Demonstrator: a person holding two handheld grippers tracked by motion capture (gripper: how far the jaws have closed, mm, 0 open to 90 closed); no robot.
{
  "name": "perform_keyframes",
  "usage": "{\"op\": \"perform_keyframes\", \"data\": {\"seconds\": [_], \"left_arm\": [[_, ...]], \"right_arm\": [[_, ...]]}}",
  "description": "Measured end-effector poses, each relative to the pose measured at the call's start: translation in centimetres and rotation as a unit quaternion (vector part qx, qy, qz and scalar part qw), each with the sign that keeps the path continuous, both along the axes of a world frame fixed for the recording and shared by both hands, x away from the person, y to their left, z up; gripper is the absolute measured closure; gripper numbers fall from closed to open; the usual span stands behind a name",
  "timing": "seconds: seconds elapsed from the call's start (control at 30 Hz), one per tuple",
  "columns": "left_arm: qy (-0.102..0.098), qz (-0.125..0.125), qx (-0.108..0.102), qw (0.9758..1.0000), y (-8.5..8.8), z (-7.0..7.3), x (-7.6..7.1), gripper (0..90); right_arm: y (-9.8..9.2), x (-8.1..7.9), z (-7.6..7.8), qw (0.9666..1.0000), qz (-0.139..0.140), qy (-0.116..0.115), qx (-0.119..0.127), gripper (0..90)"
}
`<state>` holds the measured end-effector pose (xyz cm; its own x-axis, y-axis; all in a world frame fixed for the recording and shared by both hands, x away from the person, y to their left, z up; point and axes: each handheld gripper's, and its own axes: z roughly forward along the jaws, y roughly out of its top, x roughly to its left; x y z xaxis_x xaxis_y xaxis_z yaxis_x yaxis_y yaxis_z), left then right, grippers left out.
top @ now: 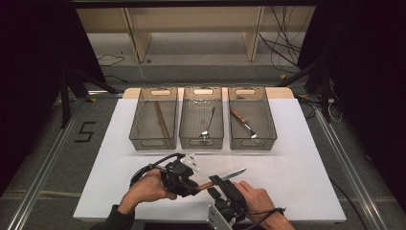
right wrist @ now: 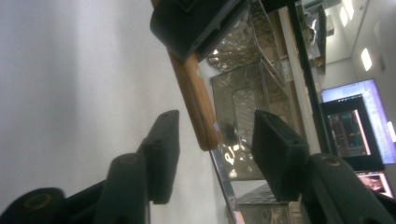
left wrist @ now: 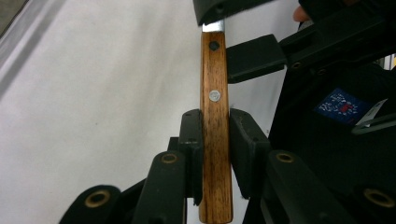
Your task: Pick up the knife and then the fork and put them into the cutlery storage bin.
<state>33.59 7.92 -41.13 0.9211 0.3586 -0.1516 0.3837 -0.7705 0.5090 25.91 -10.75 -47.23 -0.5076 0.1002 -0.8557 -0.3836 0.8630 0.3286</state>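
One legible marking is found: a large dark numeral "5" (top: 85,132) set on the grey floor (top: 57,158) left of the table, just beyond the white table cover's left edge, roughly level with the near ends of the trays. A small blue label with a red-and-white emblem (left wrist: 343,106) sits on the black body of the right gripper; its lettering is too small to read. A lit monitor (right wrist: 349,128) stands far off to the right; its on-screen text is blurred and illegible.
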Motion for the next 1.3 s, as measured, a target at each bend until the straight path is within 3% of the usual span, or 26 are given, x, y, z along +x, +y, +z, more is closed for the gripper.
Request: {"op": "perform_keyframes", "data": {"seconds": [0.1,0.4,0.6,0.8,0.9,1.0,1.07,1.17,1.3], "left_arm": [[0.002,-0.004,0.0,1.0,0.0,0.1,-0.1,75.5],[0.009,-0.007,0.0,0.9999,0.0,0.2,-0.2,75.5],[0.02,-0.008,-0.005,0.9998,0.1,0.2,-0.2,75.4],[0.026,-0.005,-0.017,0.9995,0.4,0.3,-0.1,74.2],[0.017,0.007,-0.019,0.9996,0.7,0.5,0.0,62.7],[0.004,0.029,-0.038,0.9988,1.4,1.0,0.1,45.2],[0.005,0.041,-0.055,0.9976,2.0,1.4,0.3,40.6],[-0.008,0.063,-0.078,0.9949,2.9,2.1,0.4,32.2],[-0.031,0.087,-0.103,0.9903,4.0,2.8,0.5,26.4]], "right_arm": [[0.2,0.0,-0.3,0.9995,0.01,-0.023,-0.021,58.9],[0.6,-0.4,-1.0,0.9972,0.021,-0.058,-0.043,71.8],[0.5,-0.5,-1.2,0.9925,0.035,-0.09,-0.075,79.3],[0.5,-0.7,-1.2,0.9917,0.034,-0.088,-0.088,81.1],[0.4,-0.6,-1.0,0.9909,0.032,-0.09,-0.094,81.3],[0.0,-0.4,-0.8,0.9916,0.022,-0.083,-0.097,81.3],[-0.3,-0.2,-0.5,0.9915,0.019,-0.087,-0.095,81.3],[-0.9,0.1,-0.1,0.9936,0.0,-0.07,-0.088,81.3],[-1.8,0.9,0.7,0.9952,-0.013,-0.063,-0.073,81.3]]}}
